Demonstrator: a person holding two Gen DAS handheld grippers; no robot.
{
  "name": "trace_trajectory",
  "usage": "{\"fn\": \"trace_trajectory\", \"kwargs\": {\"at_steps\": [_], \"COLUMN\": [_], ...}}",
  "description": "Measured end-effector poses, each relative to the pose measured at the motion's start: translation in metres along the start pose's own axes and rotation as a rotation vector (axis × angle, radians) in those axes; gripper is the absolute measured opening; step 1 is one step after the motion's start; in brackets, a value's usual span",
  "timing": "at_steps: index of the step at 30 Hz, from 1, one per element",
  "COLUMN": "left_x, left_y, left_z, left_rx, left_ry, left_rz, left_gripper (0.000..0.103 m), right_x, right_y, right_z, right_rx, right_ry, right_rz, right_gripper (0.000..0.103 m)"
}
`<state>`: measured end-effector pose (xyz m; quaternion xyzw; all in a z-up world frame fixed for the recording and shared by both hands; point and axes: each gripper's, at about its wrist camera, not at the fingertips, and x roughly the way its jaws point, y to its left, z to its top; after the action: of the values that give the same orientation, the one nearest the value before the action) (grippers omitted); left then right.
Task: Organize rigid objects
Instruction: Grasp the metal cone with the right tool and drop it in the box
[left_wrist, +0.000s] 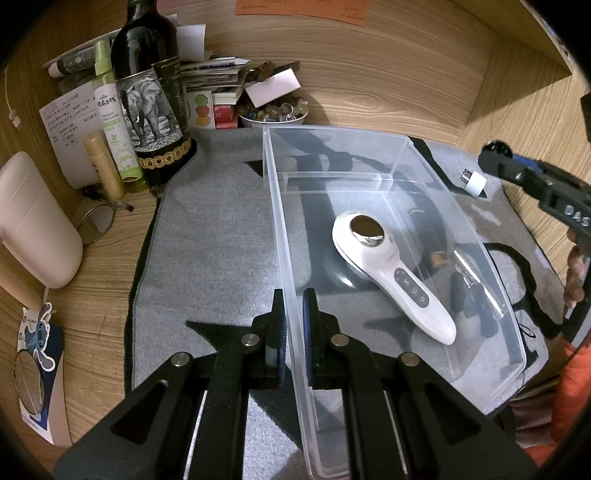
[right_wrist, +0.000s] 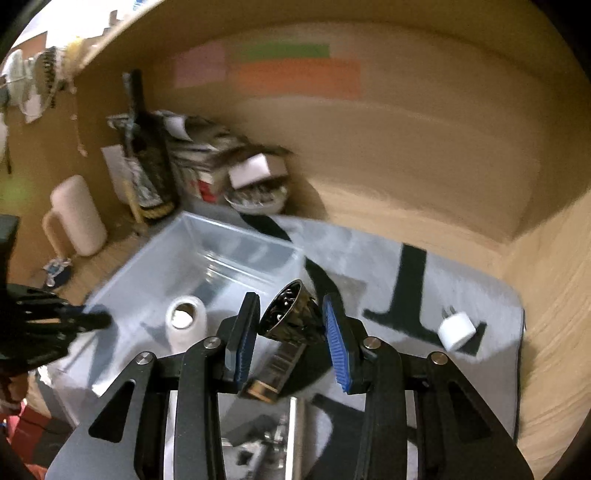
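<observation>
The left gripper (left_wrist: 293, 325) pinches the clear bin's (left_wrist: 369, 155) near wall, while the right gripper (right_wrist: 290, 332) grips a dark flashlight (right_wrist: 291, 314) just above that bin, the white massager (left_wrist: 391, 273) lying inside.

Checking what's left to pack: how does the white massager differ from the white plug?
The massager lies inside the clear bin; the plug lies outside it, on the grey mat. The massager is long, with a handle and buttons; the plug is a short stub and looks much smaller. The massager has a round metal disc on its head; the plug has metal prongs at one end. Both are white with metal parts.
</observation>
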<state>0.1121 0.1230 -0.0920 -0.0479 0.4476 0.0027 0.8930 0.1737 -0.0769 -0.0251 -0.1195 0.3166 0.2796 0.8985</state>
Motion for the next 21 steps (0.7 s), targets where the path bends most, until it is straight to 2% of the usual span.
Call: {"fn": "trace_trajectory", "kwargs": {"at_steps": [8,21], "left_x": [0.0,0.004], "left_y": [-0.001,-0.001], "left_z": [0.0,0.002], "left_rx": [-0.005,-0.01], "left_ry": [0.0,0.012], "left_rz": [-0.003,-0.01], "left_gripper": [0.008,0.008], "right_x": [0.008,0.055], "right_y": [0.03,0.048], "right_z": [0.008,-0.007], "right_rx": [-0.072,-0.118], "right_ry": [-0.001,0.126], "right_rz": [0.044,0.095], "right_gripper": [0.033,0.033]}}
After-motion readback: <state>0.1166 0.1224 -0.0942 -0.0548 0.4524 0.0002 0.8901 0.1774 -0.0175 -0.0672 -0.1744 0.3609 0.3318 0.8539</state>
